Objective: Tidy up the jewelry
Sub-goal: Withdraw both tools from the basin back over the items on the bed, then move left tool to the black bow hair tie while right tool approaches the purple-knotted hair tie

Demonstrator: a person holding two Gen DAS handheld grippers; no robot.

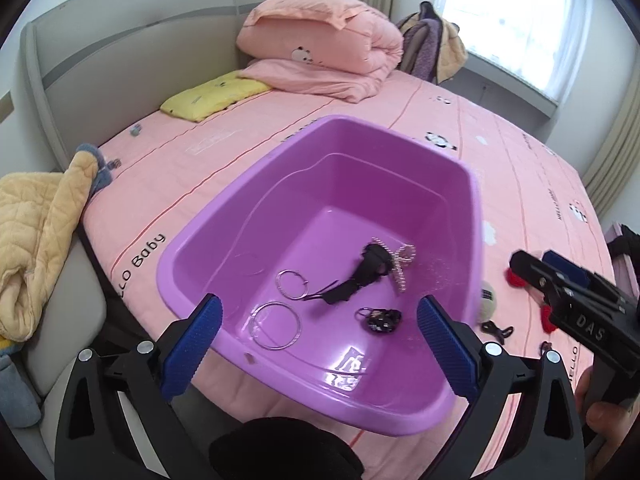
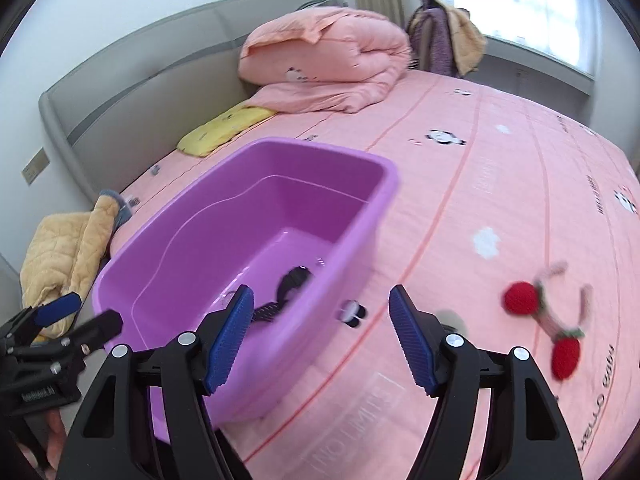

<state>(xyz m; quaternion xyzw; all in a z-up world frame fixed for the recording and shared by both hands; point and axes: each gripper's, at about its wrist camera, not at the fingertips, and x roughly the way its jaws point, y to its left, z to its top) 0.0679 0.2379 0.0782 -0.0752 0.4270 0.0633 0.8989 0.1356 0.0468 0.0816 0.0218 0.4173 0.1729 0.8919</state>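
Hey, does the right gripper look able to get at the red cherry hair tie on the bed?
Probably yes: the right gripper is open and empty, and the cherry hair tie lies uncovered on the sheet.

Purple plastic tub (image 1: 224,216) sits on the bed. Inside, on its floor: two silver hoops (image 1: 276,322), black strap/bow thing (image 1: 360,272), pearl clip (image 1: 402,266), small dark charm (image 1: 382,320). Red cherry hair tie (image 2: 540,316) lies outside, right of tub.

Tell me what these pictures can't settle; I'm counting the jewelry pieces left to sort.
- Right wrist view: the tub's near wall and the right tool hide most of what lies inside.
- Right wrist view: the red cherry piece is motion-blurred.
- Left wrist view: the right tool covers the red pieces on the bed.
- Left wrist view: the small dark piece is too small to identify.
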